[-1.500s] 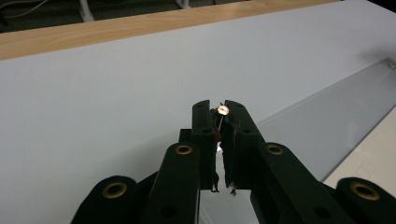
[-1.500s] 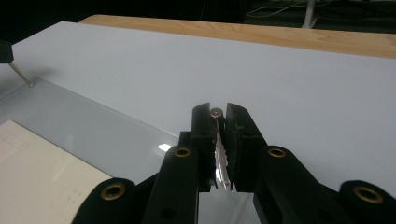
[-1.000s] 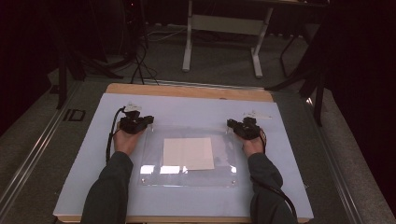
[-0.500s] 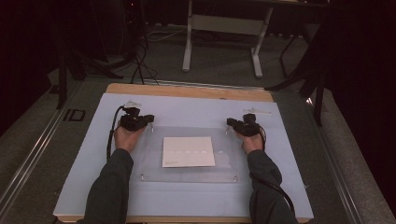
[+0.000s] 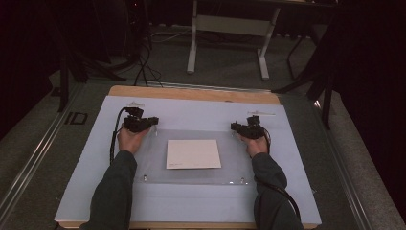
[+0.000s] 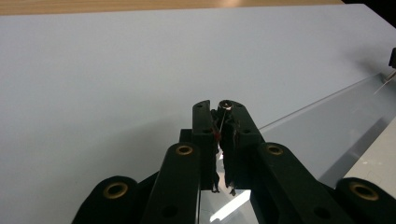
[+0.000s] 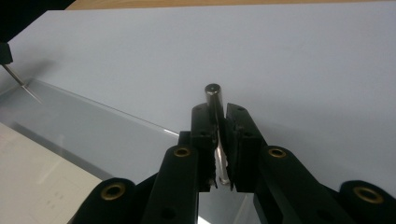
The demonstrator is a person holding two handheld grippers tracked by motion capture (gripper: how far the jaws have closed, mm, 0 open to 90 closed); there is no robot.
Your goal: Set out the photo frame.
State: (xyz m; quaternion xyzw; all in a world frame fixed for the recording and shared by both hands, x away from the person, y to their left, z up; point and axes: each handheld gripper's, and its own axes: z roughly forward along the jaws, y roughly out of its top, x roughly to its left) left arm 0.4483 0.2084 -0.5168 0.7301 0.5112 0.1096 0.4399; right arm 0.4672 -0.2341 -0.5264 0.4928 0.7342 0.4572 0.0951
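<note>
high view: both tools (image 5: 154,120) (image 5: 233,126) clamp clear panel's (image 5: 191,176) corner standoffs.

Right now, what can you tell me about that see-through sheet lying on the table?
The see-through sheet is a clear, flat rectangle that looks like plastic. It lies on the pale blue mat and covers a white paper near its middle. Small metal studs sit at its near corners. At each far corner a shiny metal pin is pinched by a gripper, the left gripper on one side and the right gripper on the other. Light glints off its edges.
</note>
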